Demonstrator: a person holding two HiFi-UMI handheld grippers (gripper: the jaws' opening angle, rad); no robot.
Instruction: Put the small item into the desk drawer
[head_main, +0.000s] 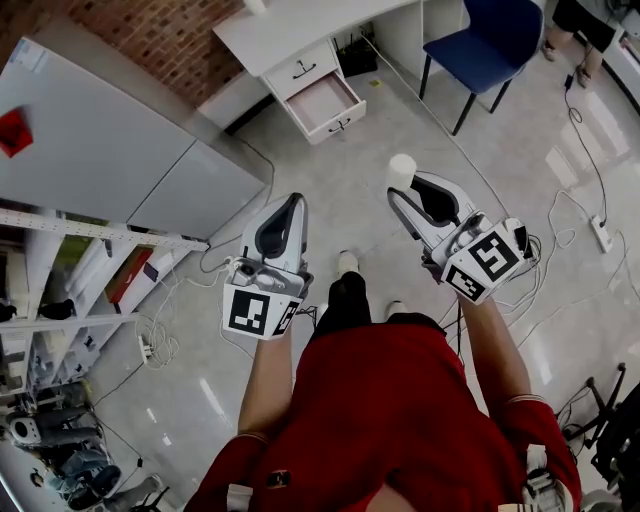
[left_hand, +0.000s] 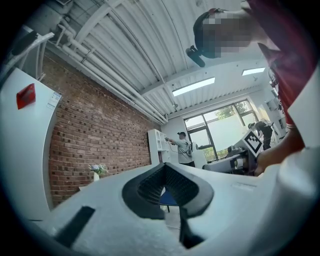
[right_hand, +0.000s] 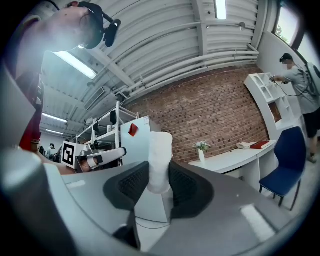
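The small item is a white cylinder (head_main: 401, 170) that stands up between the tips of my right gripper (head_main: 406, 192). In the right gripper view the cylinder (right_hand: 160, 159) sits upright between the dark pads, and the right gripper (right_hand: 159, 186) is shut on it. My left gripper (head_main: 296, 202) is held beside it at chest height, its tips together and nothing in them; the left gripper view (left_hand: 166, 172) shows only a thin slit. The white desk (head_main: 290, 28) stands far ahead, and its lower drawer (head_main: 326, 103) is pulled out, with a bare pinkish bottom.
A blue chair (head_main: 482, 42) stands right of the desk. A tall white cabinet (head_main: 110, 150) with a red sticker (head_main: 12, 131) and metal shelving (head_main: 60, 300) fill the left. Cables and a power strip (head_main: 601, 233) lie on the floor. Another person (right_hand: 301, 82) works at white shelves.
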